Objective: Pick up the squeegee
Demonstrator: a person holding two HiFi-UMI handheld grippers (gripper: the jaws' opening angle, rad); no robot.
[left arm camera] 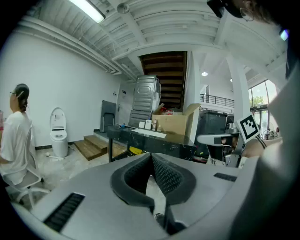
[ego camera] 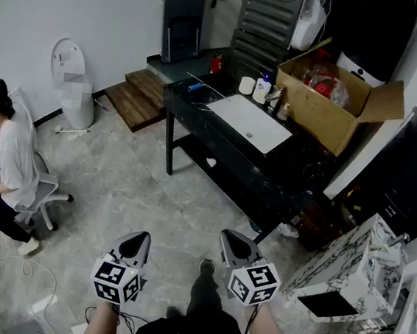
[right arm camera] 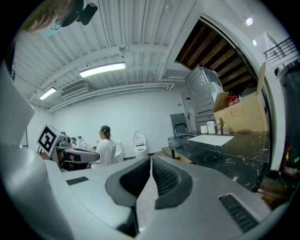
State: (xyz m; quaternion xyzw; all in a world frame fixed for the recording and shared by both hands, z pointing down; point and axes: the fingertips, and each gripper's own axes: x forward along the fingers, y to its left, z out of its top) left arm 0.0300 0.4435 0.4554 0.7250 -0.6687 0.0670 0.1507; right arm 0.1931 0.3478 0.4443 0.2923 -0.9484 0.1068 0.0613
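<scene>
Left tongs [ego camera: 138, 240] pressed together (empty), right tongs [ego camera: 232, 239] likewise, black counter [ego camera: 192, 110] well ahead

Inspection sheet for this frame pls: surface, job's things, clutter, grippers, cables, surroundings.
Surface: black marbled table with inset white rectangular basin.
Job's things: squeegee not clearly identifiable; small blue-handled item on the table's far corner.
Clutter: open cardboard box, white bottles.
Grippers: left gripper and right gripper shut, empty, short of the table.
Cables: white cable on floor.
Surroundings: seated person, white toilet, wooden steps.
</scene>
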